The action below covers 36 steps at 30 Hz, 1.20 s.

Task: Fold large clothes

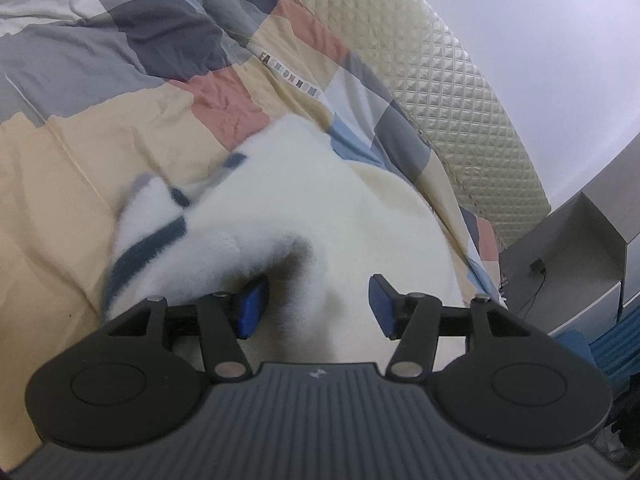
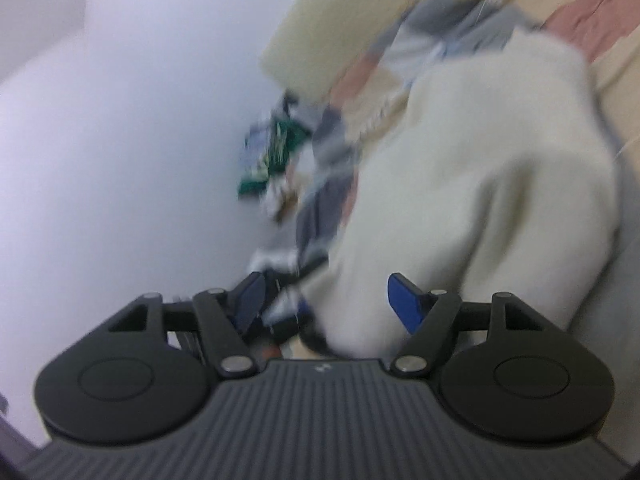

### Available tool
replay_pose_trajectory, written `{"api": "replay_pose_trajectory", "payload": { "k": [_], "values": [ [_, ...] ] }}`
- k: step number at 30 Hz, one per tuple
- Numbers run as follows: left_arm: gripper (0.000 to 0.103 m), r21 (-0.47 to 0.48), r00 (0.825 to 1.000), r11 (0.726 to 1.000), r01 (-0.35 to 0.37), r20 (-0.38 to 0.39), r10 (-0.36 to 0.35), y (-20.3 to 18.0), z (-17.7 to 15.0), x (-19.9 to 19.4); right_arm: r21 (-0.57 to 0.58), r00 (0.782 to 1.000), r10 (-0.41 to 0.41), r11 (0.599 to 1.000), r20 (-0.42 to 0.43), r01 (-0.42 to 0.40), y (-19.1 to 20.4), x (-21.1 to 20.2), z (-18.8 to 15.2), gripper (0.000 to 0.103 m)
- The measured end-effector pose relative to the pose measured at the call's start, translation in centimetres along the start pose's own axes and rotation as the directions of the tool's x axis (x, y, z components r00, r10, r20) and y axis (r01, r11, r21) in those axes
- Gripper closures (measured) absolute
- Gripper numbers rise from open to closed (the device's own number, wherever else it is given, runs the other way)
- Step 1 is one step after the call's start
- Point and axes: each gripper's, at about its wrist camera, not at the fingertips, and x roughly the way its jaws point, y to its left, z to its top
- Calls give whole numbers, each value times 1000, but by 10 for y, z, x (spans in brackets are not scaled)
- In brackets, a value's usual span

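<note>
Bed: a patchwork duvet cover [image 1: 132,92] in grey, navy, salmon, cream and pale blue lies wrinkled across it, with a printed lettered strip on one cream patch.
Headboard: a cream quilted headboard [image 1: 460,92] runs along the far edge of the bedding, against a white wall [image 2: 120,140].
Garment: a white fleece garment [image 1: 320,200] with dark blue stripes at one edge lies bunched on the duvet cover, rising in a soft fold just ahead of both grippers.
Left gripper [image 1: 318,306]: jaws spread apart, blue pads on either side of a fleece fold, not clamped on it.
Right gripper [image 2: 324,302]: jaws spread wide, fleece between them, view motion-blurred.
</note>
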Motion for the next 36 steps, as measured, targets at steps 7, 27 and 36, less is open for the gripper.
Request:
{"api": "replay_pose_trajectory", "payload": {
  "k": [7,27,36],
  "values": [
    [41,-117,999,993,-4,40,9,19,2,-18,64,993,-98,993,-70,102,-35,43,-7,38],
    [42,-289,1000,957,3,27,5,44,3,-22,285,984,-177,945,29,162,-70,12,-9,46],
    [90,-128,991,989,70,118,-55,16,3,-51,-4,973,-144,989,180,147,-25,1,11,91]
  ]
}}
